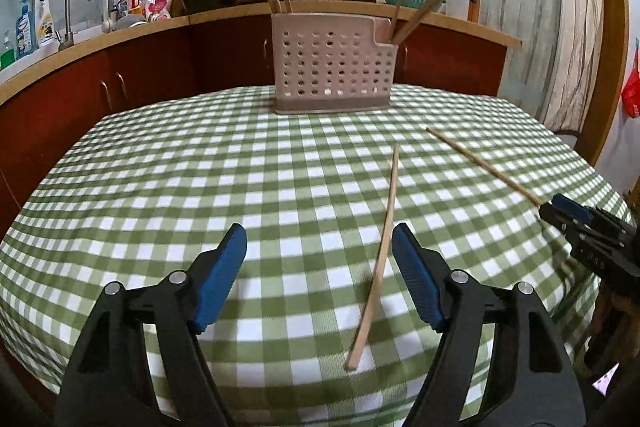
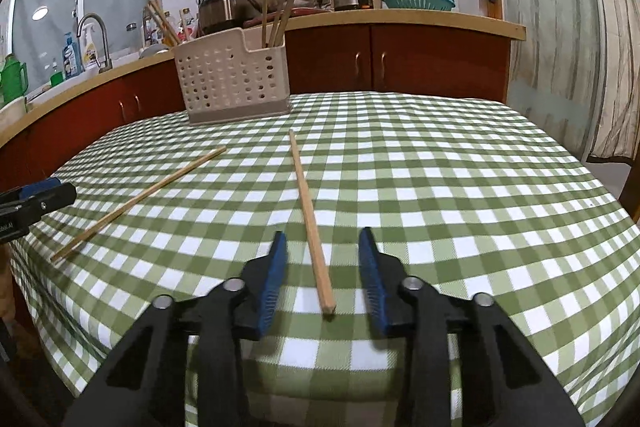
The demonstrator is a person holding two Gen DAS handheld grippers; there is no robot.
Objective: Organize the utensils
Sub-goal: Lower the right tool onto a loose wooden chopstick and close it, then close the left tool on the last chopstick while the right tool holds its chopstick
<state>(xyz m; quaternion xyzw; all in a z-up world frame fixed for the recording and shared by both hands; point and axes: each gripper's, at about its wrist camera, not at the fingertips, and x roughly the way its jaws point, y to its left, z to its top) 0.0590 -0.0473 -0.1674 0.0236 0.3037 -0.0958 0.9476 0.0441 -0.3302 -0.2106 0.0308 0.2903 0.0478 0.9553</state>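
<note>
Right gripper [image 2: 322, 267]: spread, straddling the near chopstick [image 2: 310, 223], whose axis runs straight ahead.
Left gripper [image 1: 320, 263]: spread, empty.

The left hand-held gripper [image 1: 319, 245] is built of matte black plastic arms shaped like angular forks with triangular cut-outs, joined by round silver pivot screws. Its fingers [image 1: 218, 277] carry bright blue pads with a fine ribbed texture. The right hand-held gripper [image 2: 322, 251] has the same make: black linkage arms, silver screw heads, blue ribbed pads on its fingers [image 2: 374, 283]. White lettering, too small to read, marks the black side of each body.
</note>
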